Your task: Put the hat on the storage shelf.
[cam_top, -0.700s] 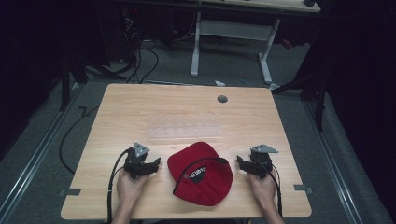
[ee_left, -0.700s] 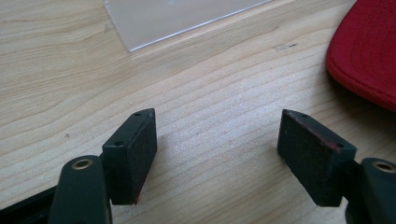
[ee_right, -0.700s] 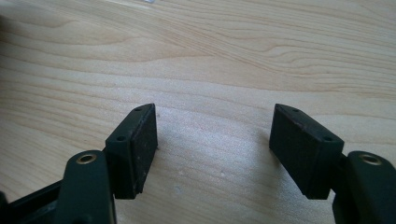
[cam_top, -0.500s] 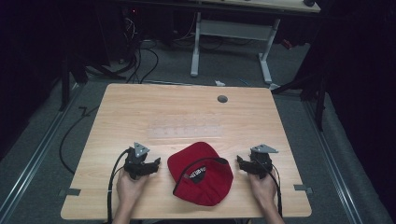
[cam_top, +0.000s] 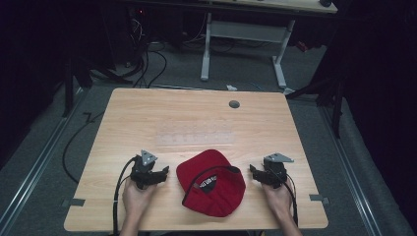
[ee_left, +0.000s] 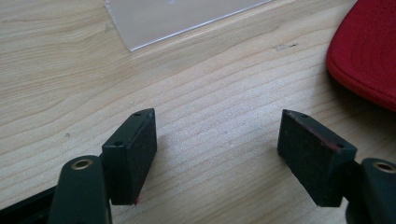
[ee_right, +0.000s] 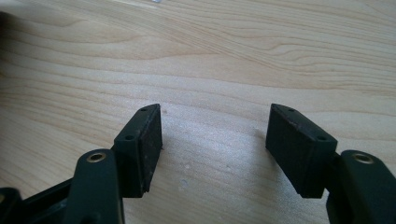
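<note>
A: Item one, left hand-held gripper (cam_top: 163, 173). Condition?

B: I read its jaws as standing apart, nothing between them but bare wood. It rests low on the desk (cam_top: 196, 118), near the front edge, in the person's left hand (cam_top: 137, 196). In the left gripper view the red cap (ee_left: 364, 56) lies just off to its right, not touching.

A: Item two, right hand-held gripper (cam_top: 254, 173)?

B: Jaws likewise apart and empty, over bare wood grain. I log it on the far side of the cap, held in the right hand (cam_top: 278, 199), near but clear of the fabric.

A: Item three, the cap?

B: Red cap (cam_top: 211, 183), between the two grippers at the desk's front middle, lying with its underside up, a label showing inside.

A: Further out?

B: A clear plastic sheet (cam_top: 194, 139) lies flat beyond the cap; a grey round grommet (cam_top: 234, 104) is near the back edge.
</note>
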A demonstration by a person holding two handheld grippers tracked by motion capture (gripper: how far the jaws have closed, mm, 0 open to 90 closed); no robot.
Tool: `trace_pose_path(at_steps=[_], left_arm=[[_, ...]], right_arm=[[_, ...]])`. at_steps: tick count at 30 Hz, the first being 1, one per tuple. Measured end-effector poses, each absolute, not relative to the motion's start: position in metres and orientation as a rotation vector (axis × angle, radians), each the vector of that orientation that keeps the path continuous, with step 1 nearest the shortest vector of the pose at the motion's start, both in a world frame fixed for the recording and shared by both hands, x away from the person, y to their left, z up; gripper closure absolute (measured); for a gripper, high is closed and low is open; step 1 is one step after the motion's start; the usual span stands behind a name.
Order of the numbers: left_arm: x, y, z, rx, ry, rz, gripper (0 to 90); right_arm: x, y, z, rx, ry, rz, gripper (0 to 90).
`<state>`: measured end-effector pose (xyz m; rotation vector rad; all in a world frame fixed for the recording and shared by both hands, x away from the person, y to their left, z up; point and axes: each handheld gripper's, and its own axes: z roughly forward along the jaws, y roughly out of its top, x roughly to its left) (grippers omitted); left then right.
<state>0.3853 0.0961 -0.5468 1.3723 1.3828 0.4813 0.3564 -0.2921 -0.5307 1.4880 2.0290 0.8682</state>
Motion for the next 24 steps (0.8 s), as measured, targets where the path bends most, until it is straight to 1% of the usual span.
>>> trace_pose_path(at_steps=[2, 12, 17, 24], left_arm=[[0.385, 0.096, -0.547, 1.373, 1.383, 0.481, 28.6], [0.385, 0.096, -0.547, 1.374, 1.383, 0.481, 28.6], [0.385, 0.096, -0.547, 1.375, 1.382, 0.481, 28.4], [0.385, 0.096, -0.547, 1.374, 1.383, 0.481, 28.3]], right_arm=[[0.356, -0.292, -0.531, 1.488, 2.026, 0.866, 38.8], [0.347, -0.296, -0.52, 1.52, 2.017, 0.961, 41.6], [0.332, -0.299, -0.503, 1.48, 2.017, 1.12, 42.6], [0.318, -0.29, -0.485, 1.382, 2.041, 1.21, 43.2]])
